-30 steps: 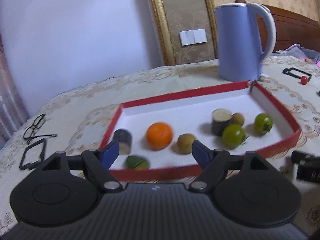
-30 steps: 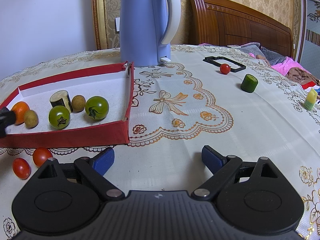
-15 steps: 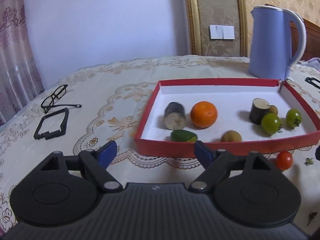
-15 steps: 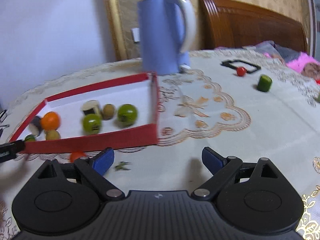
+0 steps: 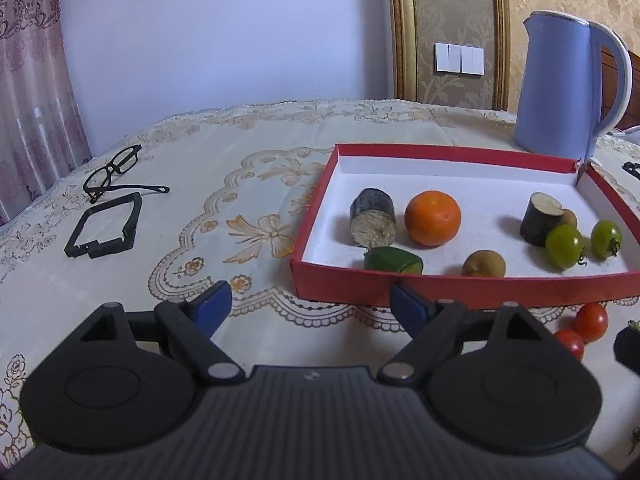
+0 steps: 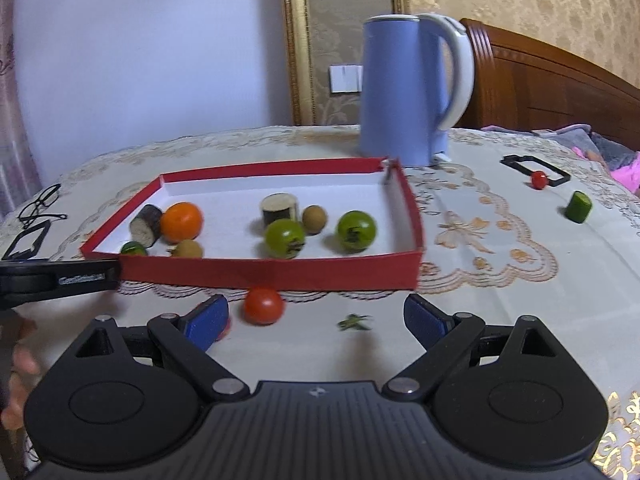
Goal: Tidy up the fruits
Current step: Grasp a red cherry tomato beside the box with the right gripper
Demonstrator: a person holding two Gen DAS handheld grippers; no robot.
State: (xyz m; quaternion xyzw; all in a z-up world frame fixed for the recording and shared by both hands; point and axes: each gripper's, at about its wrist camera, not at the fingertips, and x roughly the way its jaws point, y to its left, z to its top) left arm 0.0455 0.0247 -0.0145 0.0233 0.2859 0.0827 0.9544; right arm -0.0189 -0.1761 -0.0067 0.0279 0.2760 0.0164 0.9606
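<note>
Right gripper (image 6: pixel 316 318) spread wide and empty at lower centre of its frame, bearing on a red tomato (image 6: pixel 264 305) that lies on the tablecloth just in front of the red tray (image 6: pixel 280 274). Second red tomato probably tucked behind the left fingertip, mostly hidden. Left gripper (image 5: pixel 310 306) likewise parted, jaws just opened further with nothing between them, hanging near the tray's front wall at centre frame; both red tomatoes (image 5: pixel 592 318) seen there at lower right.

Already in the tray: orange (image 6: pixel 181 222), two green tomatoes (image 6: pixel 285 238), small brown fruits, dark cut pieces. Well apart at right of the right-hand view: a green chunk (image 6: pixel 578 207) and a small red fruit (image 6: pixel 539 179).

Best done by centring the tomato between the open fingertips, closing gently to avoid squashing or rolling it, then lifting clear over the tray wall before release. Loose green stem (image 6: pixel 354 322) to be left alone.
</note>
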